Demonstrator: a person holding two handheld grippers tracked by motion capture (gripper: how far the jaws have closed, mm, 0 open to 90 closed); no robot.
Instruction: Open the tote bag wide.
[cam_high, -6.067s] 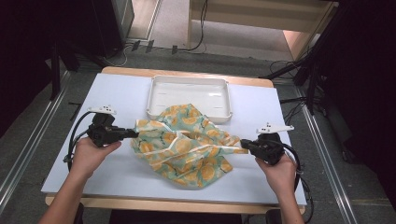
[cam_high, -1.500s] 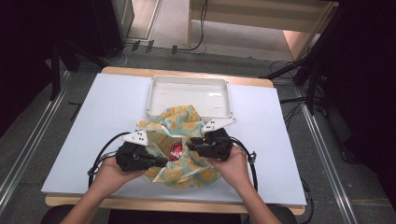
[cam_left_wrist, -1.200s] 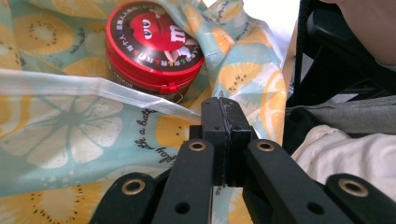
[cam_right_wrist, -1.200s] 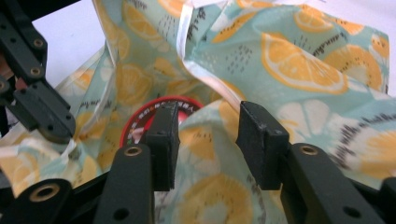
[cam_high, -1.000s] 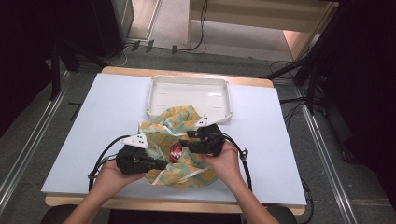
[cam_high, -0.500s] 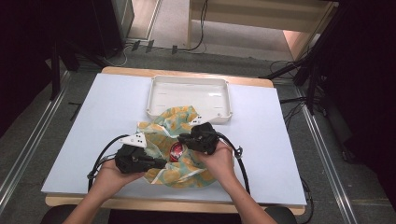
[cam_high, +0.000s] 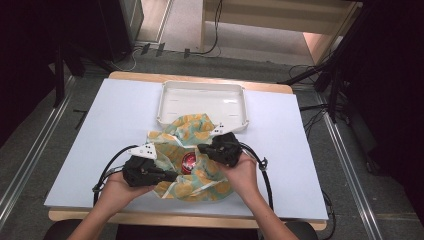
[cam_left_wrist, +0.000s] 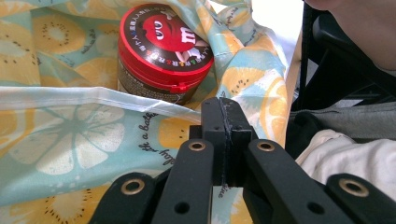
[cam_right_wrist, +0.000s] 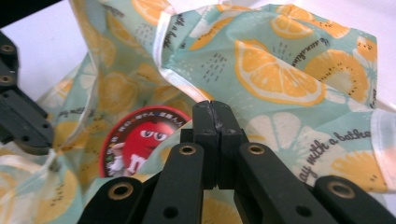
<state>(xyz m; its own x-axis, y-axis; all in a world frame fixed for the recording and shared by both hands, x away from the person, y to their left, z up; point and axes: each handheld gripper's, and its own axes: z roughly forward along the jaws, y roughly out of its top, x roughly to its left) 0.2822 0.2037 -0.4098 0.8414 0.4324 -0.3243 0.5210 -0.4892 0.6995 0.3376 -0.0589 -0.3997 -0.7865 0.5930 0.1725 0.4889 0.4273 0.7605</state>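
High view | jar (cam_high: 189, 161) half hidden in fruit-print cloth (cam_high: 192, 150) on bench (cam_high: 100, 130) | left hand-held gripper (cam_high: 172, 176) pinches cloth edge, jar just beyond | right hand-held gripper (cam_high: 201, 148), jaws just closing, pinches opposite fold

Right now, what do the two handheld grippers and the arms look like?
Both grippers are black. The left gripper carries a grey three-cornered plate with dark dots; the right gripper has one too. Each has two flat black jaws on link arms with brass-coloured rivets, and a black cable looping back over the table. Forearms are bare, no sleeves seen in the high view.
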